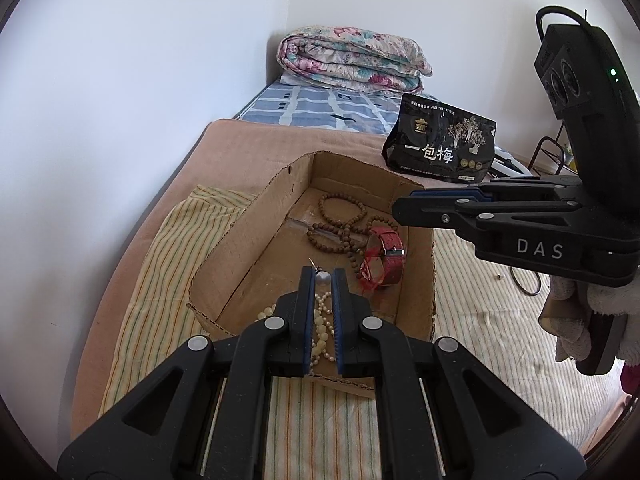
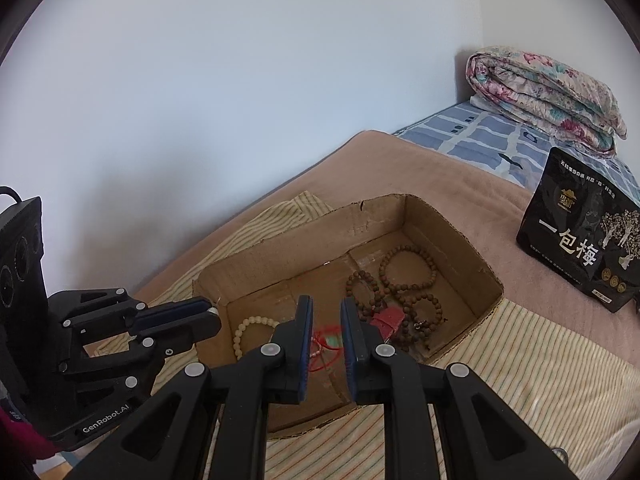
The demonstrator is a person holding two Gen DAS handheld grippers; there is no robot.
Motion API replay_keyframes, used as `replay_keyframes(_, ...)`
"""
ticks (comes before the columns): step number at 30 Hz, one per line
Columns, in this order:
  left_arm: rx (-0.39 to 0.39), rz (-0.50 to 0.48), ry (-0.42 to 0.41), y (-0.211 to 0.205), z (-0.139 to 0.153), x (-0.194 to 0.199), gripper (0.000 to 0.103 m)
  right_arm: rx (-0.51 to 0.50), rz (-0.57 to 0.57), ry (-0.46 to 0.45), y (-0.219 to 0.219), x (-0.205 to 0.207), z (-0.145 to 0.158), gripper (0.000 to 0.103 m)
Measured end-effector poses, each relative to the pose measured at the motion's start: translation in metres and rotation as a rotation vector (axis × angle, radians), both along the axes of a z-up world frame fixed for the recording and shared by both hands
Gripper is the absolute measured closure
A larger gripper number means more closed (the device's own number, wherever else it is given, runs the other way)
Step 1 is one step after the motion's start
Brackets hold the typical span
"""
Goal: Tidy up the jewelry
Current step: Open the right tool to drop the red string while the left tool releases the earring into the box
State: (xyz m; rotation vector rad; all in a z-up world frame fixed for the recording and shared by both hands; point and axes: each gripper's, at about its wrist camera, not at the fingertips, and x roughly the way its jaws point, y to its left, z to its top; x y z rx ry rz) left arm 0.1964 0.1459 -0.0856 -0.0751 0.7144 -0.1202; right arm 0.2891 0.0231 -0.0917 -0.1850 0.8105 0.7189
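- We pinch a small silver earring (image 1: pixel 323 278) in the left gripper (image 1: pixel 323 280) over the cardboard box (image 1: pixel 420 216), ready to drop it.
- Our right gripper (image 2: pixel 326 332) hangs slightly parted, empty, above the red string (image 2: pixel 320 346).

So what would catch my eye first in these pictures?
Probably the open cardboard box on the striped cloth, holding brown bead strings, a red watch and pale beads. Next, the left gripper pinching a small silver bead over it, and the black snack bag behind.
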Motion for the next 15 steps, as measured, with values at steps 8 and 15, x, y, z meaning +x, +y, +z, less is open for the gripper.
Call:
replay_keyframes(8, -0.006, 0.016, 0.012, 0.003, -0.003, 0.002, 0.096, -0.012, -0.035, -0.049, 0.002, -0.004, 0.006, 0.031)
replay_keyframes(15, -0.007, 0.023, -0.001, 0.004, -0.001, -0.002, 0.069, -0.009, -0.063, -0.088, -0.001, -0.007, 0.015, 0.015)
